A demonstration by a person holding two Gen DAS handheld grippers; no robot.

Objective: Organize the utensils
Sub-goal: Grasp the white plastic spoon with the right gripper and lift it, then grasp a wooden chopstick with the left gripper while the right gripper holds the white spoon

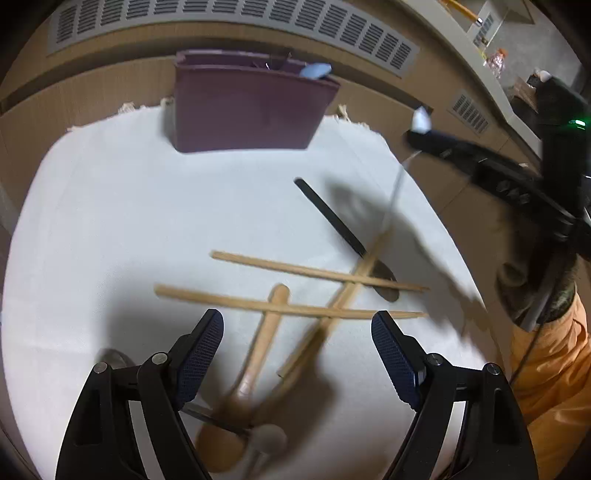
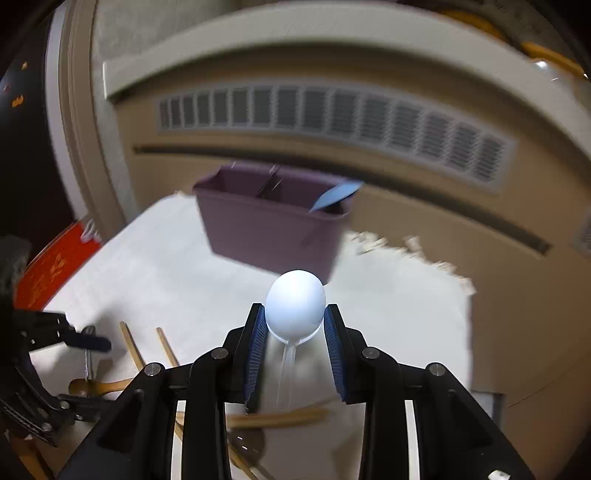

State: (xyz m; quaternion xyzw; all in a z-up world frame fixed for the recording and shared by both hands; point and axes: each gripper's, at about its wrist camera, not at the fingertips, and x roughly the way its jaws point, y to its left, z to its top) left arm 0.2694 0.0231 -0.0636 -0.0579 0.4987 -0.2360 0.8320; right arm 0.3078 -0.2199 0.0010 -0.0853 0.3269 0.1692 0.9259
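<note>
A purple utensil bin (image 1: 243, 105) stands at the far edge of a white cloth (image 1: 110, 221), with a pale blue spoon (image 1: 314, 70) sticking out of it. My left gripper (image 1: 297, 332) is open and empty above wooden chopsticks (image 1: 280, 306), a wooden spoon (image 1: 258, 354) and a black spoon (image 1: 332, 218). My right gripper (image 2: 294, 325) is shut on a pale blue plastic spoon (image 2: 295, 301), bowl forward, held above the cloth short of the bin (image 2: 273, 229). The right gripper also shows in the left wrist view (image 1: 417, 129).
A wall with a long vent grille (image 1: 236, 18) runs right behind the bin. A red item (image 2: 48, 273) lies at the cloth's left side. A metal spoon (image 1: 266, 439) lies near the wooden spoon's bowl. An orange sleeve (image 1: 550, 369) is at right.
</note>
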